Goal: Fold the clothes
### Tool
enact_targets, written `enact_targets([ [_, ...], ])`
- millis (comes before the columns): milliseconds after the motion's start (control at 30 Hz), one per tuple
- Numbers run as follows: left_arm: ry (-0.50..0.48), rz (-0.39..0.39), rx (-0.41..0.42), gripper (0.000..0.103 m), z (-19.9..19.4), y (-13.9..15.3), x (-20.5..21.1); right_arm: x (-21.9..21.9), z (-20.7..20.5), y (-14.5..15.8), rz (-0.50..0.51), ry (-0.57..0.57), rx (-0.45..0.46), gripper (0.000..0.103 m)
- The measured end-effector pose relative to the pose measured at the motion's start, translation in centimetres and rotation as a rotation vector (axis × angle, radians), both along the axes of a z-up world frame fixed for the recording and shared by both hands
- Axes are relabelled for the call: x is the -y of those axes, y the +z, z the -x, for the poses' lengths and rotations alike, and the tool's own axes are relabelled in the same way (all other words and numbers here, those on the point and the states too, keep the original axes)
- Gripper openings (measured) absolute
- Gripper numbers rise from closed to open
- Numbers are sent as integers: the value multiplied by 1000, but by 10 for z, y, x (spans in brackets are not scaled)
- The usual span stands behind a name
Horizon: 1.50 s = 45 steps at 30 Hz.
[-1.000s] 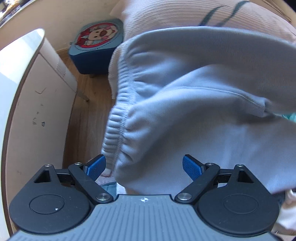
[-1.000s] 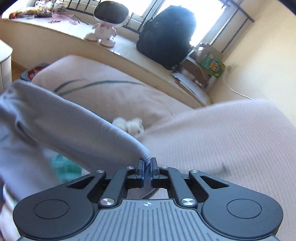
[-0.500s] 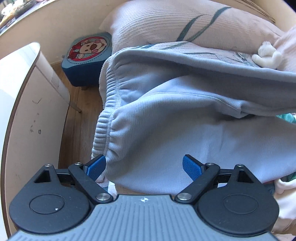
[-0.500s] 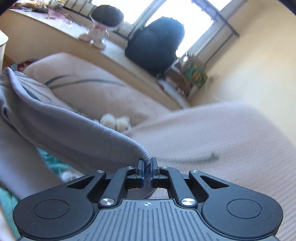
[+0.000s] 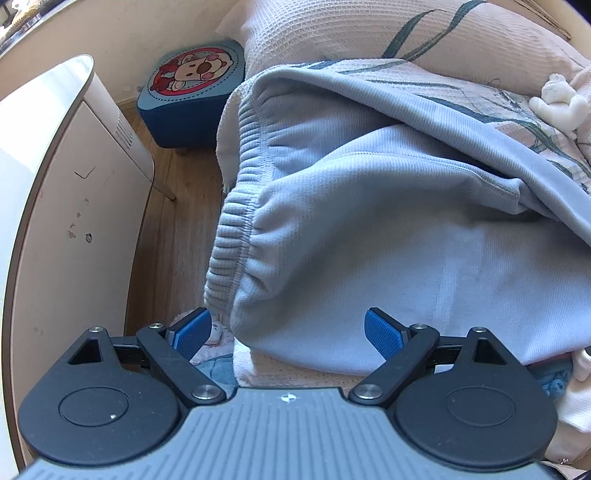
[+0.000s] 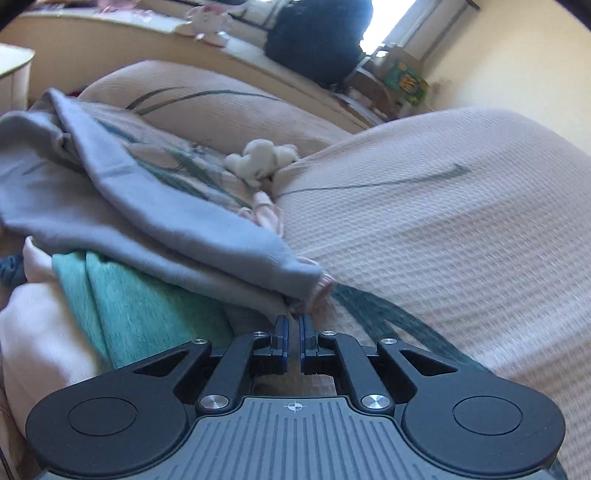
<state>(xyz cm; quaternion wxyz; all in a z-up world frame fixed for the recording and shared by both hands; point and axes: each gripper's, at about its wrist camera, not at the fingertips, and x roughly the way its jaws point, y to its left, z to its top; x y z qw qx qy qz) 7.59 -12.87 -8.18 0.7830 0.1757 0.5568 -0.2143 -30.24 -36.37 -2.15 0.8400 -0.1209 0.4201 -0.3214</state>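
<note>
Light blue-grey sweatpants (image 5: 369, 236) lie folded over on the bed, the elastic waistband (image 5: 236, 221) at the left bed edge. My left gripper (image 5: 288, 332) is open and empty, its blue pads either side of the near edge of the pants. In the right wrist view the pants (image 6: 155, 221) lie on a stack of clothes, their leg end (image 6: 299, 277) just beyond my right gripper (image 6: 291, 328). The right jaws stand slightly apart, with the cloth no longer between them.
A teal garment (image 6: 140, 306) and white cloth (image 6: 40, 325) lie under the pants. Pillow (image 5: 388, 40), small white plush toy (image 6: 262, 158), pink bedspread (image 6: 443, 229). Beside the bed: white cabinet (image 5: 74, 206), blue cartoon stool (image 5: 192, 88), wooden floor. Black backpack (image 6: 317, 33) on the window ledge.
My right gripper came down onto the bed with the pant leg, parted its jaws and let the leg end go. The pants now lie flatter. The left gripper stayed open.
</note>
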Motion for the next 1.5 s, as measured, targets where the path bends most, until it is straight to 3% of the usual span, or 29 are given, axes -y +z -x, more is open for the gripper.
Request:
enact_targets([
  [167, 54, 44, 4, 90, -4, 7, -21, -10, -20, 35, 12, 58, 129, 8],
  [233, 86, 70, 9, 90, -6, 12, -31, -19, -51, 47, -11, 132, 166, 9],
  [400, 165, 133, 17, 90, -15, 17, -53, -54, -160, 53, -187, 447, 258, 11],
  [500, 172, 149, 21, 90, -20, 15, -55, -92, -231, 39, -190, 653, 223, 12],
  [633, 130, 188, 30, 87, -25, 13, -49, -130, -320, 10, -218, 816, 151, 13],
  [800, 99, 321, 1, 86, -45, 8, -45, -154, -407, -24, -250, 917, 43, 13],
  [900, 76, 341, -8, 82, -59, 3, -37, -162, -444, -47, -263, 949, -53, 13],
  [1067, 34, 368, -36, 69, -75, -11, -27, -161, -479, -77, -234, 949, -173, 16],
  [1233, 29, 383, -49, 65, -79, -16, -26, -157, -496, -89, -245, 971, -229, 29],
  [1300, 26, 395, -44, 55, -79, -15, -28, -155, -502, -92, -241, 975, -239, 30],
  [1433, 17, 424, -22, 48, -77, -1, -29, -149, -510, -98, -281, 993, -280, 29],
  [1500, 20, 421, -30, 40, -78, -4, -26, -150, -512, -101, -275, 980, -303, 25],
])
